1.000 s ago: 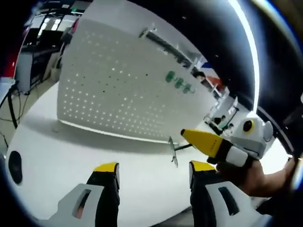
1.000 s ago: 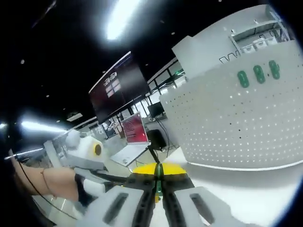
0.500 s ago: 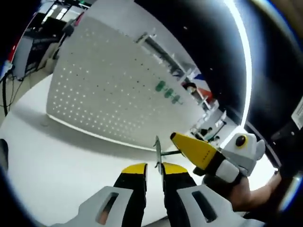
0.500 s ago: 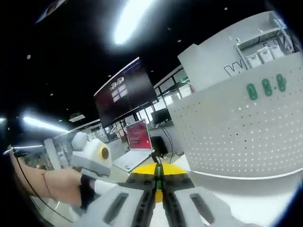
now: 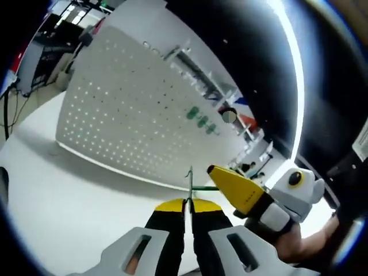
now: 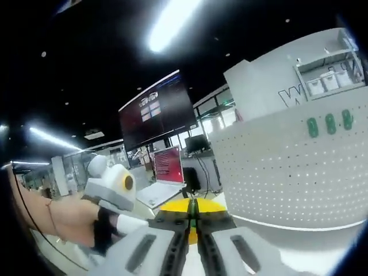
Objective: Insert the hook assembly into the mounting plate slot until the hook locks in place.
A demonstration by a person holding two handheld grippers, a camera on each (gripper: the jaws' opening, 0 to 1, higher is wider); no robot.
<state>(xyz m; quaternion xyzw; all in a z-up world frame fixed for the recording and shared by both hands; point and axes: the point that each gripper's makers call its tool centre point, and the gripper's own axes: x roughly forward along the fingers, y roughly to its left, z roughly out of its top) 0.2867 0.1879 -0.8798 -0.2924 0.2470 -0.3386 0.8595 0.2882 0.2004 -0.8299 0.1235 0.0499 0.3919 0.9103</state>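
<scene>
Two grippers meet on one hook assembly (image 5: 190, 183), held up in mid-air above the white table (image 5: 69, 195). Left gripper view: left gripper (image 5: 188, 207) at bottom centre, yellow-tipped jaws pressed together on the thin metal plate of the hook, which stands upright just above the tips; a green rod runs from it rightward into the right gripper (image 5: 214, 171), which comes in from the lower right and is held by a hand (image 5: 299, 244). White perforated mounting plate (image 5: 121, 121) stands upright on the table, upper left to centre, well apart from the hook; three green pegs (image 5: 201, 121) on it. Right gripper view: right gripper (image 6: 193, 208) bottom centre, jaws pinching the green rod (image 6: 193, 206). Left gripper (image 6: 115, 187) at lower left in a hand (image 6: 63, 221). Mounting plate (image 6: 287, 167) on the right, green pegs (image 6: 329, 123) at upper right. Laptop (image 6: 158, 181) and dark wall screen (image 6: 158, 112) behind, centre left.
</scene>
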